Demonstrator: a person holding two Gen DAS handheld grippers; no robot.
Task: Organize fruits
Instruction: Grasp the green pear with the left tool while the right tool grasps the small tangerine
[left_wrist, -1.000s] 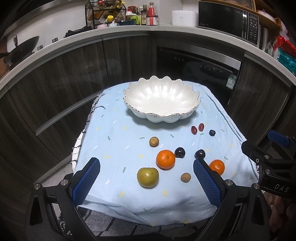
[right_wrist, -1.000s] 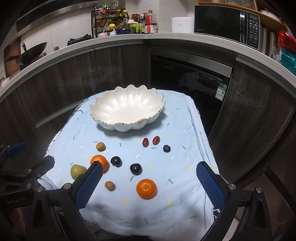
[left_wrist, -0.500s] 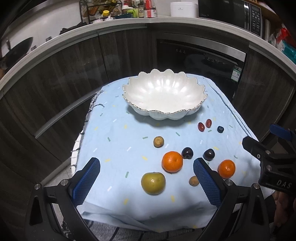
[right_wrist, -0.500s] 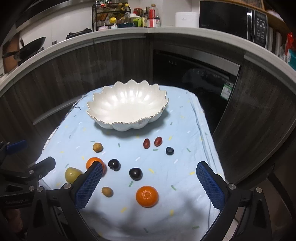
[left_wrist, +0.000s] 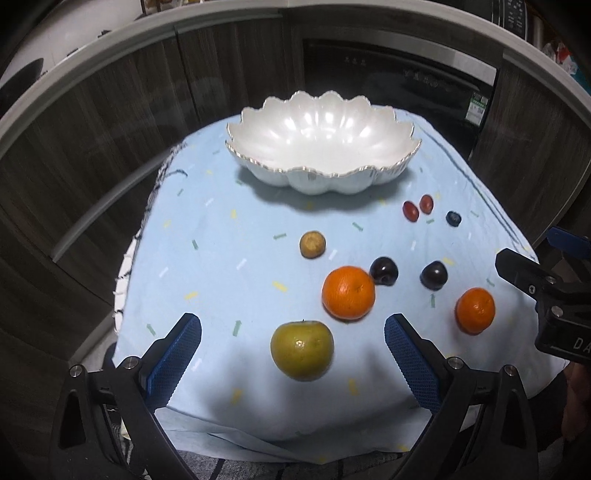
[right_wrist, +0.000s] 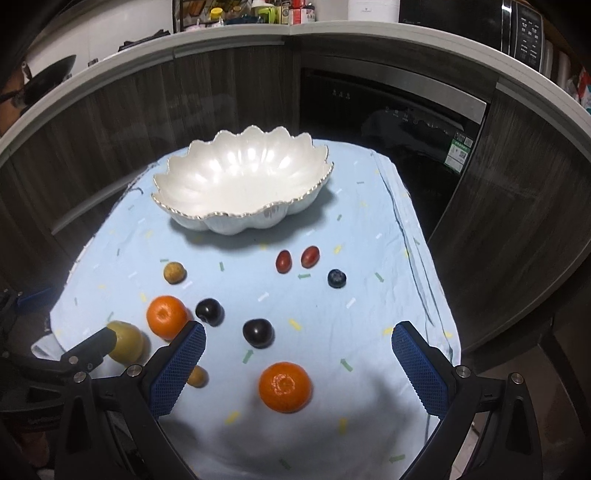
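Left wrist view: the left gripper (left_wrist: 291, 354) has its blue-padded fingers spread wide and holds nothing; the green apple (left_wrist: 302, 350) sits low centre in the frame, in the gap between the two pads and touching neither. Up and right of the apple lies the larger orange (left_wrist: 348, 292), with a dark plum (left_wrist: 384, 271) just beside its upper right edge. A second plum (left_wrist: 433, 275) lies further right, and a smaller orange (left_wrist: 475, 311) sits at centre right, near the black body of the other tool at the right edge. A small brown fruit (left_wrist: 312, 244) lies alone at mid frame. Two red grape-like fruits (left_wrist: 418, 207) rest side by side in the upper right quarter, a blueberry (left_wrist: 453, 218) just right of them. The white scalloped bowl (left_wrist: 258, 162) stands at upper centre on the light blue cloth (left_wrist: 221, 266) — nothing is in it. Right wrist view: the right gripper (right_wrist: 298, 367) is likewise spread wide and empty, with the smaller orange (right_wrist: 284, 386) low centre between its pads, not touched. One plum (right_wrist: 258, 333) lies just above that orange, the other (right_wrist: 209, 312) left of it beside the larger orange (right_wrist: 166, 317). The apple (right_wrist: 129, 341) shows at lower left, partly behind a left-tool finger. Another small brown fruit (right_wrist: 197, 377) peeks out beside the left pad — mostly hidden. All fruit lies on the cloth, in the frame below the bowl (right_wrist: 184, 214).
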